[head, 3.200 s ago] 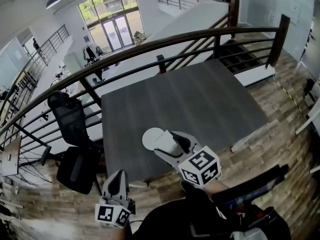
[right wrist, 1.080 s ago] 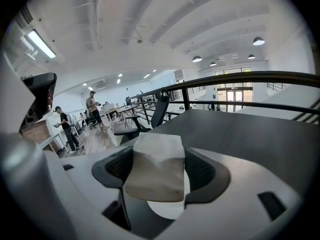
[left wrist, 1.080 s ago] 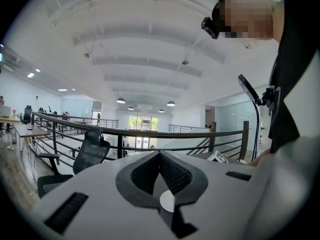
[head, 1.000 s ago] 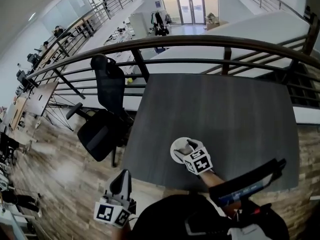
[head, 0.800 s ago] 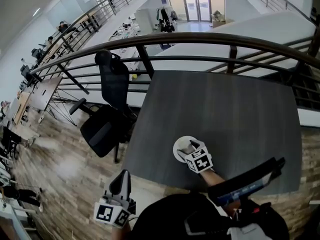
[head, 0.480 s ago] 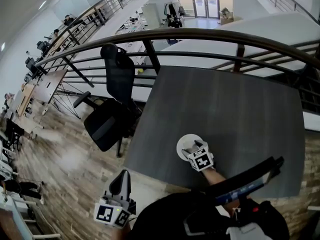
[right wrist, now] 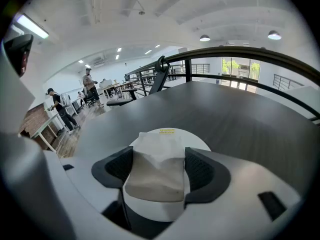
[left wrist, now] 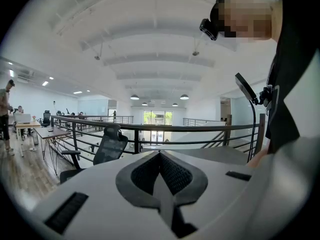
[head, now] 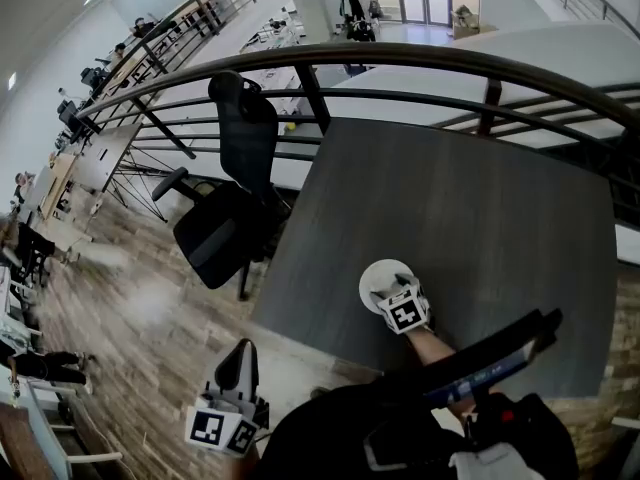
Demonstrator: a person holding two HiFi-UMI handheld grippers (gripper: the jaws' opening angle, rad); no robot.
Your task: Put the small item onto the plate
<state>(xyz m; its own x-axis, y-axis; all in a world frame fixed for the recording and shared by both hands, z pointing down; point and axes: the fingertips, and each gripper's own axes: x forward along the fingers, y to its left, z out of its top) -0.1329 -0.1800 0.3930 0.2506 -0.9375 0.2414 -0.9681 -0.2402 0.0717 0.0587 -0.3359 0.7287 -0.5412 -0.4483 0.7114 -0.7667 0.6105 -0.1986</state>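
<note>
A white round plate (head: pixel 384 271) lies near the front edge of the grey table (head: pixel 480 188). My right gripper (head: pixel 386 294) is tilted down over the plate's near side. In the right gripper view the plate (right wrist: pixel 196 140) sits just beneath the jaws, and the pads (right wrist: pixel 118 167) press on both sides of a small white block (right wrist: pixel 157 156). So the right gripper (right wrist: pixel 159 173) is shut on that block, low above the plate. Whether the block touches the plate I cannot tell. My left gripper (head: pixel 240 366) hangs off the table by my body; its jaws meet in the left gripper view (left wrist: pixel 160 176).
A black office chair (head: pixel 235 193) stands at the table's left side. A dark railing (head: pixel 450 58) runs behind the table, with a lower floor beyond it. Desks and people (right wrist: pixel 89 86) are far off to the left. Wood floor surrounds the table.
My right gripper has come down toward the plate with the white block in it and now looks smaller and lower. The left gripper has stayed by my body.
</note>
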